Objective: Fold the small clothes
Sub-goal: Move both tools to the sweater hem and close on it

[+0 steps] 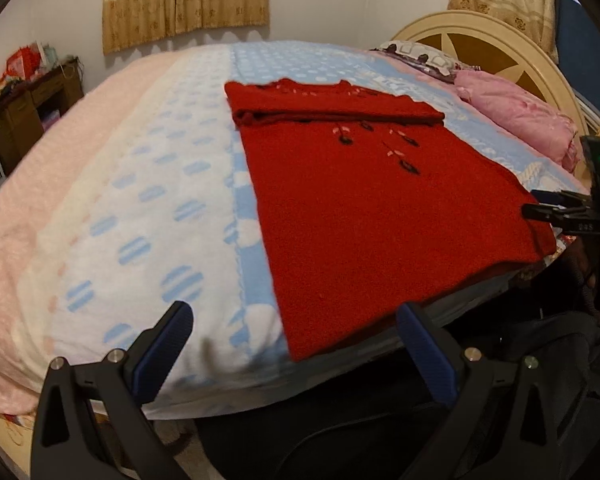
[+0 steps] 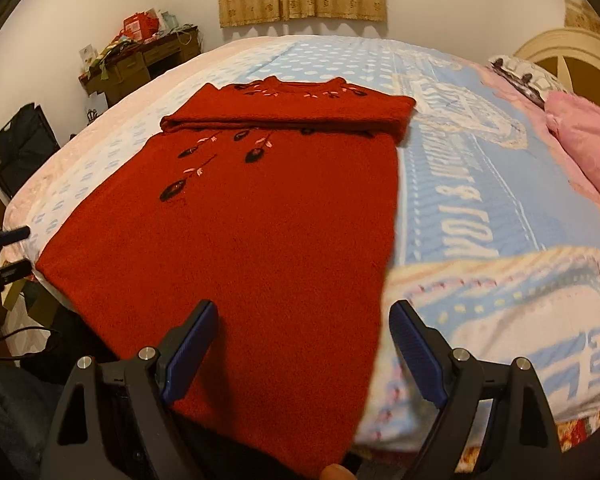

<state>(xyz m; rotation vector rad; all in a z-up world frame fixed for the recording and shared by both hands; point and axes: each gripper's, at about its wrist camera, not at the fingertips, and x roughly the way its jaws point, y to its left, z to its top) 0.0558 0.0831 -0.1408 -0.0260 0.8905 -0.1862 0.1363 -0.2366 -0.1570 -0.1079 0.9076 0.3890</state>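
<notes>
Sweater corners are what I'm lining up for: the red knit sweater (image 1: 364,208) lies flat on the bed (image 1: 148,184), neck end away from me, sleeves already folded across the chest in a band, hem hanging a little past the near edge of the mattress. On the left, my left hand-held gripper (image 1: 294,340) sits with its blue pads spread wide, empty, just short of the hem's left corner, with the dotted blue-and-white blanket (image 1: 180,208) beneath. On the right, my right hand-held gripper (image 2: 304,336) is likewise spread and holding nothing, hovering above the hem near its right edge. I judge the next fold is hem up to shoulders. To do it well I would bring each gripper onto its own corner, pinch both knit layers but not the blanket, lift evenly so the hem stays straight, and lay it just below the collar. Thick knit may slip, so I'd bite deep.
</notes>
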